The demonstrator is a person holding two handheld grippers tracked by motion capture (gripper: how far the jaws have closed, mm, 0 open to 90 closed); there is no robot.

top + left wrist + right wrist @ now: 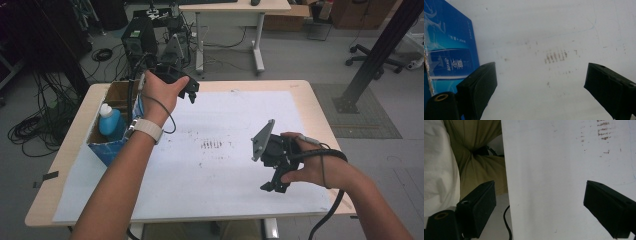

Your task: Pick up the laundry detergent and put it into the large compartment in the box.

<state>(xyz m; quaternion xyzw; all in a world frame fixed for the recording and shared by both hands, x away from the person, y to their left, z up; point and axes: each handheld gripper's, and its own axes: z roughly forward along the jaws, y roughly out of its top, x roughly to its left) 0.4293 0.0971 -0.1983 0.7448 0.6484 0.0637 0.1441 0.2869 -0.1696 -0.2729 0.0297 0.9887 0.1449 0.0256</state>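
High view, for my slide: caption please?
Open left gripper beside blue cardboard box; open right gripper above white sheet.

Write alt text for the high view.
A person holds the left gripper beside a blue box containing a bottle, and the right gripper over the white sheet covering the table.

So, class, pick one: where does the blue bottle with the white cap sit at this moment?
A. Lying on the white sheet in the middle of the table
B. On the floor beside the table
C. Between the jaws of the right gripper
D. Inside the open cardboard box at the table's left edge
D: in the high view the blue bottle stands inside the open cardboard box, beside the left gripper, whose jaws stand apart with nothing between them.
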